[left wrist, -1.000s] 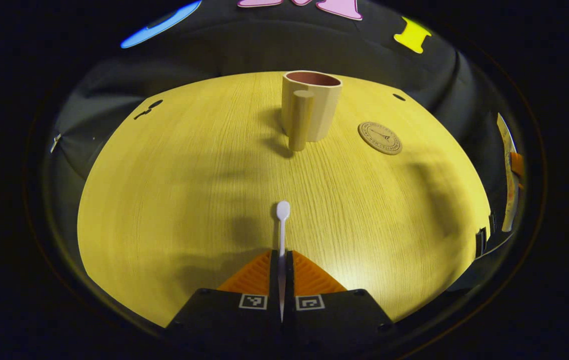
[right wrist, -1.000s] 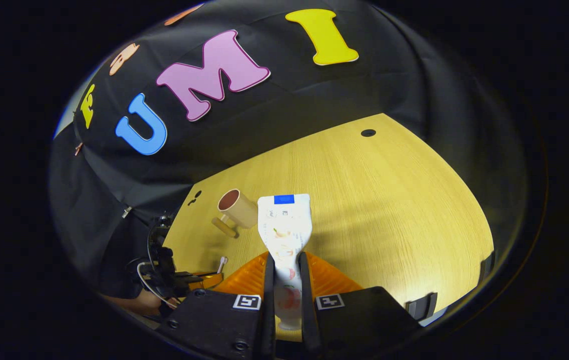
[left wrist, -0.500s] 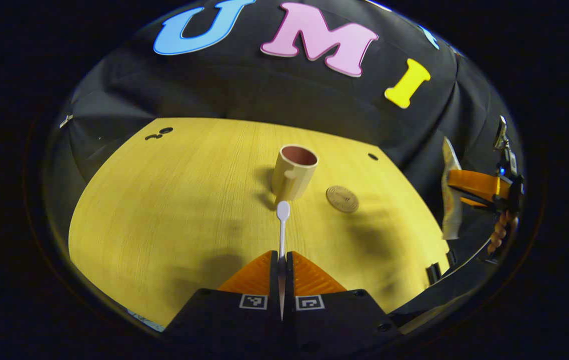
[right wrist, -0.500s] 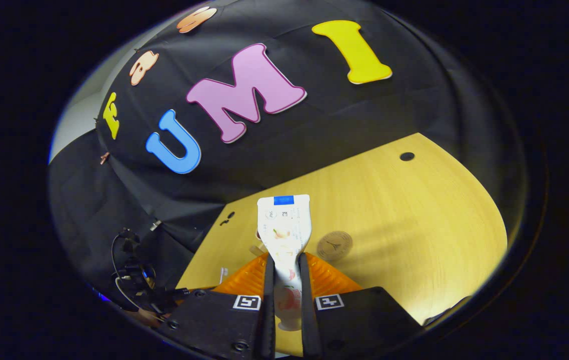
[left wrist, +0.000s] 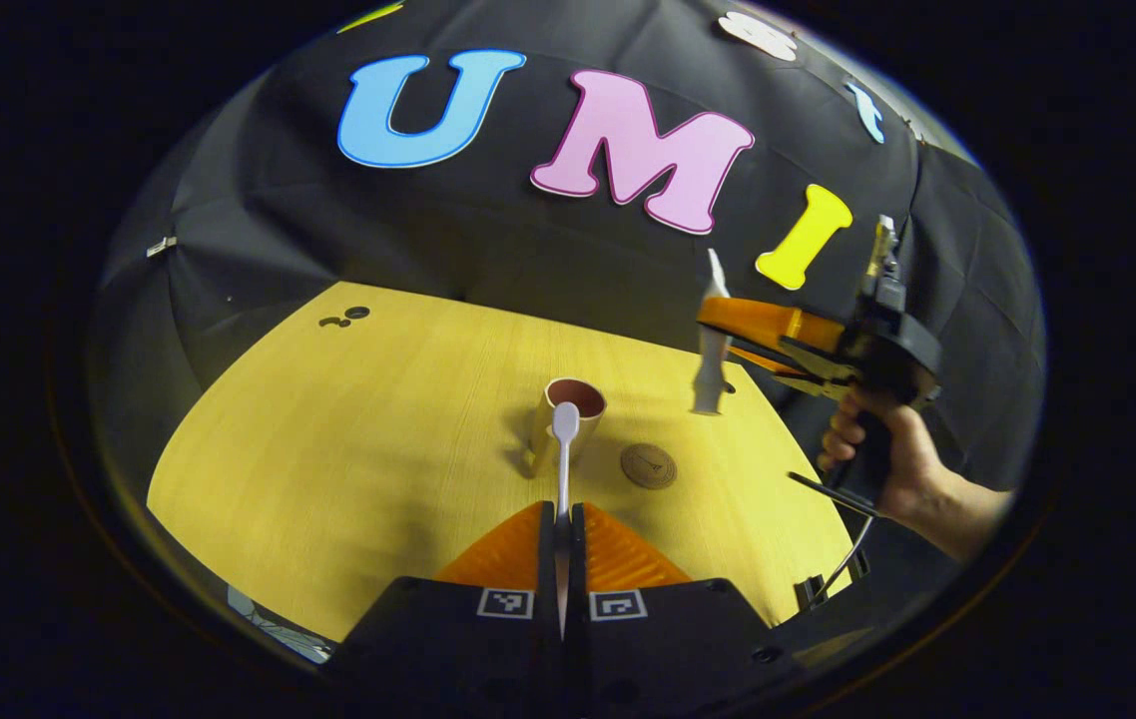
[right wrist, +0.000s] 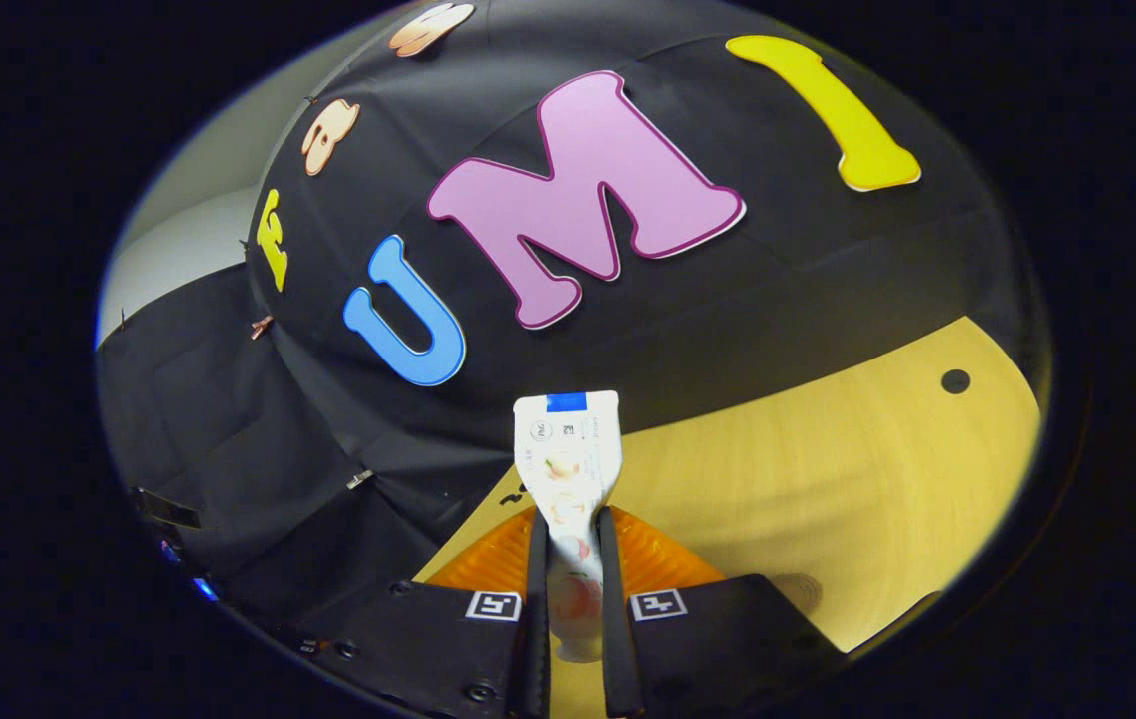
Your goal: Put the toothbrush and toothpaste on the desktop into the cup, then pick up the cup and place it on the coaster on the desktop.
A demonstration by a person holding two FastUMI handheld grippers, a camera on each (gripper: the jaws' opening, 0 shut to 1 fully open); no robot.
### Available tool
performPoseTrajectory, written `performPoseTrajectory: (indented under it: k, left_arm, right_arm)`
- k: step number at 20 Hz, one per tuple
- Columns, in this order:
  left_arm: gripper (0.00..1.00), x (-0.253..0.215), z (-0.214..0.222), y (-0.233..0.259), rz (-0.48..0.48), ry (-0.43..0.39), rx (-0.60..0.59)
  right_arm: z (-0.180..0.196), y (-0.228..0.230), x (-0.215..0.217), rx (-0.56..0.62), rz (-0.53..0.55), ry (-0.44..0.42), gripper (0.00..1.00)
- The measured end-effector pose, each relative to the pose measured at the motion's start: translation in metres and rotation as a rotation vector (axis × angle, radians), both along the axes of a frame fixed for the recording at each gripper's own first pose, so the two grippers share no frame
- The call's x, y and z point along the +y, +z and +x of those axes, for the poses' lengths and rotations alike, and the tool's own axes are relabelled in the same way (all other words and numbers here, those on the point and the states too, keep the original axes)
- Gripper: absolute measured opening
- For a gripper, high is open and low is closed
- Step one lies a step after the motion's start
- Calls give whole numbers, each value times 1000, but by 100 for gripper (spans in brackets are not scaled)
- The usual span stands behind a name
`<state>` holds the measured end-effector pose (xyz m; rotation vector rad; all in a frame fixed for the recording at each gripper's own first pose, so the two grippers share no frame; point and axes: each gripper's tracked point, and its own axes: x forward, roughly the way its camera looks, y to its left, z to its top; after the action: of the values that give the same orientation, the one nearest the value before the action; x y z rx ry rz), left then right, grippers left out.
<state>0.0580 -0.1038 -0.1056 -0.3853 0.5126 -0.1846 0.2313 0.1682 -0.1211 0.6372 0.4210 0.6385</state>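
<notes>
Gripping the toothbrush in my left jaws, toothpaste in my right, above the cup.

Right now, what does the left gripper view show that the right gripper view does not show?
Left gripper view: the cup, the toothbrush pinched in the left gripper, and the hand holding the right gripper. Right gripper view: the printed face of the toothpaste, close up in its own grip. Both: the toothpaste and the wooden table.
</notes>
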Motion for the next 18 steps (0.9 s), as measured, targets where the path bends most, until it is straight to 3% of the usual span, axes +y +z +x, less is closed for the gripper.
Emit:
performPoseTrajectory:
  k: [7, 18]
  left_arm:
    - [6, 12, -9, 5, -5, 102, 26]
    - [6, -7, 28, 14, 6, 94, -43]
  right_arm:
    - [52, -42, 55, -33, -12, 44, 24]
    - [55, -122, 92, -43, -165, 136, 25]
